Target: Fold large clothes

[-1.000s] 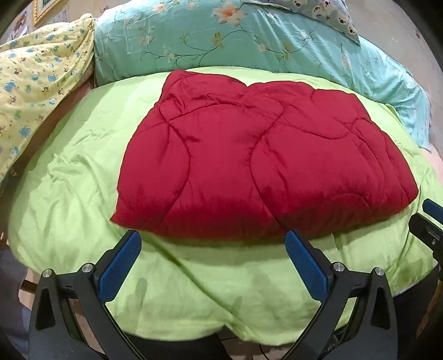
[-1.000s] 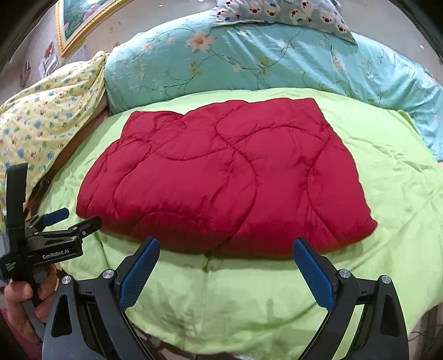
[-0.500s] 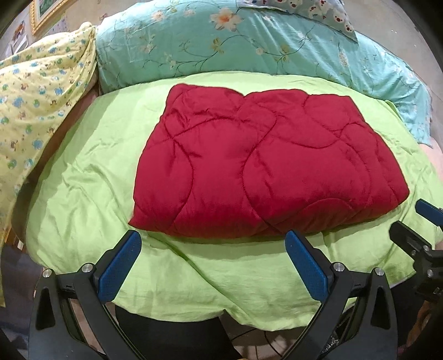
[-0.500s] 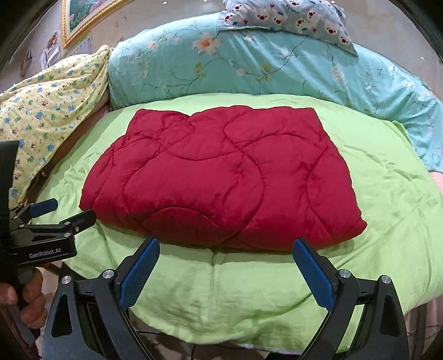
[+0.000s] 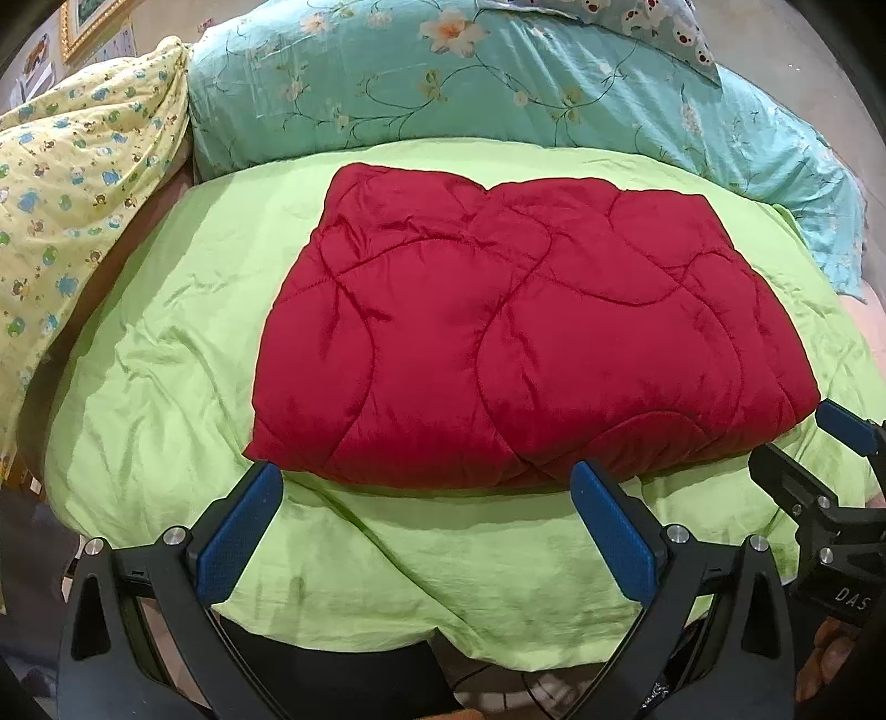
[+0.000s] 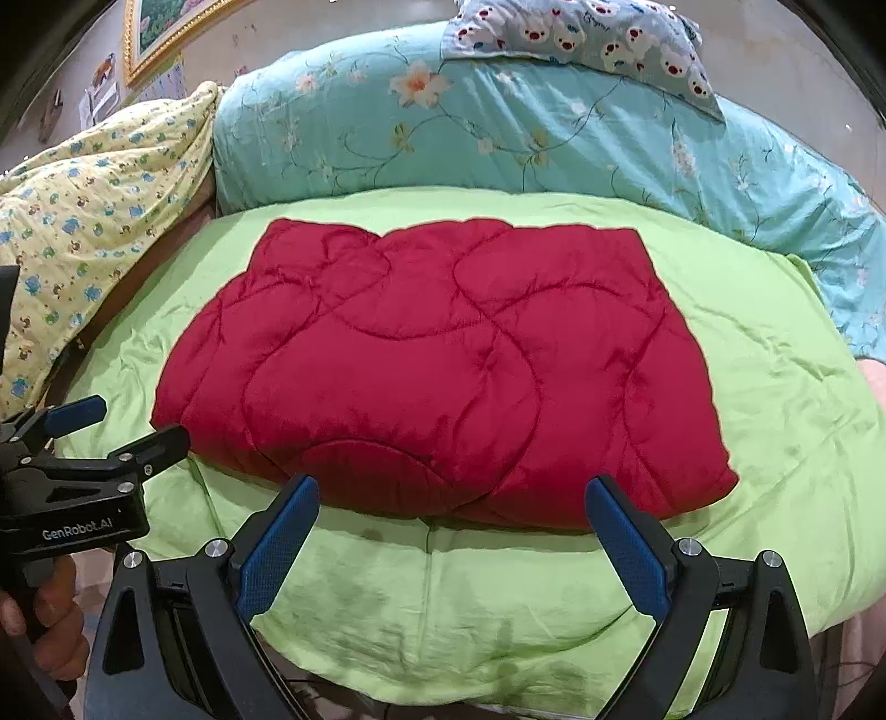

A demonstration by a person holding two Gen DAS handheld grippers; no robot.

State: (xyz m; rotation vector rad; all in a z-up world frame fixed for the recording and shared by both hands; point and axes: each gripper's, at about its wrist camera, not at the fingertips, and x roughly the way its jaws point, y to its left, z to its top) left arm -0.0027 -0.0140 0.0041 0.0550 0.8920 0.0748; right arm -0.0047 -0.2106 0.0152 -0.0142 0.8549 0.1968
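Both the left gripper (image 5: 423,504) and right gripper (image 6: 451,512) are hanging released and empty at six o'clock of the puffy red quilted garment (image 5: 520,338), lying folded mid green bedspread (image 5: 166,354); next, I'd judge, comes pinching its near hem.

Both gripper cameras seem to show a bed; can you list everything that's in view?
red quilted garment: one, dark red, folded flat in the middle of the green cover
green cover: one, lime green, spread over the bed under the garment
floral bedding: one, teal with flowers, bunched behind the green cover
bear-print pillow: one, pale blue, on top of the floral bedding
yellow printed bedding: one, pale yellow, at the far left
framed picture: one, gold frame, on the wall at upper left
left gripper: black with blue pads, open, near the garment's front edge
right gripper: same colours, open, near the front edge
hand: one, holding the left gripper's handle
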